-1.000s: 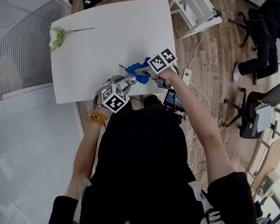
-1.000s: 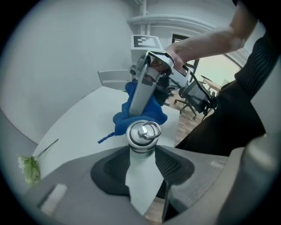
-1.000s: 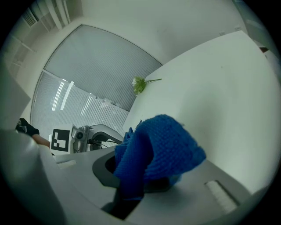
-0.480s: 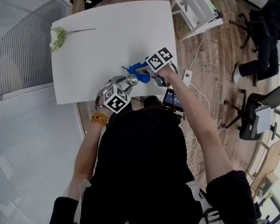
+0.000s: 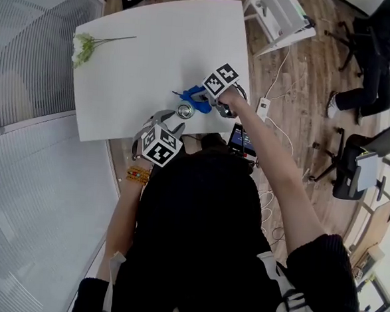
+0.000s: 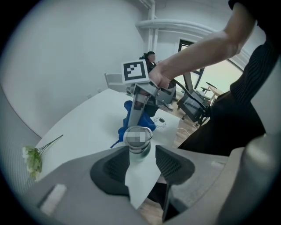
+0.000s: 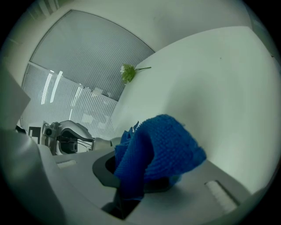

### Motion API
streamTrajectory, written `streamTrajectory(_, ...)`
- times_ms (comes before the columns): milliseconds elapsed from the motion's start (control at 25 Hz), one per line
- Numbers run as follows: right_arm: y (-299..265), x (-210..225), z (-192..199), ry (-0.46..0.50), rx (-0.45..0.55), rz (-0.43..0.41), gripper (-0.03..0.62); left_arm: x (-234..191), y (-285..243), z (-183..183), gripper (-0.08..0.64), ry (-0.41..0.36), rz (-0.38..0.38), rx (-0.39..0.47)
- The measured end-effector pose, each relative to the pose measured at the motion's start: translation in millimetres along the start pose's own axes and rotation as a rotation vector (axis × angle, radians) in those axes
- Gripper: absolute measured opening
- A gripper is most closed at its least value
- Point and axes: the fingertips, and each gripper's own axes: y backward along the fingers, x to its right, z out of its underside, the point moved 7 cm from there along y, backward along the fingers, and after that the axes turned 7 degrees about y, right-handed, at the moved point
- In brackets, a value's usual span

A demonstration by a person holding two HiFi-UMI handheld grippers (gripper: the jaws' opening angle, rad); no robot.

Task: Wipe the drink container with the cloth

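Note:
A small metal drink container (image 5: 185, 110) stands upright near the front edge of the white table (image 5: 156, 42). In the left gripper view the drink container (image 6: 138, 139) stands between the tips of my left gripper (image 6: 139, 154), whose jaws are parted, with a thin gap on the right side. My right gripper (image 5: 204, 99) is just right of and beyond the container, shut on a bunched blue cloth (image 5: 198, 96). The right gripper view shows the cloth (image 7: 160, 147) spilling out of that gripper (image 7: 145, 178). From the left gripper's side, the cloth (image 6: 131, 115) hangs just behind the container.
A green flower sprig (image 5: 84, 45) lies at the table's far left. A white sheet with a round print (image 6: 166, 123) lies near the table's right corner. On the floor to the right are a power strip (image 5: 261, 109), a tablet (image 5: 241, 139), chairs and a seated person (image 5: 378, 58).
My left gripper has drawn back a little toward me from the container, which stays in place. The right gripper with the cloth has barely shifted.

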Motion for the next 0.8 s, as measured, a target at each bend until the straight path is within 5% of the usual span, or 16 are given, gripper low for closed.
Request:
streamTrajectory(360,-15,17,5,-0.016,-0.055,0.028,0.081,6,1,-14,0.267,0.088,-0.073,0.015)
streamTrajectory(800,-30,28,15,-0.022,-0.115,0.139,0.080,1,-14,-23,0.273,0.135,-0.098,-0.010)
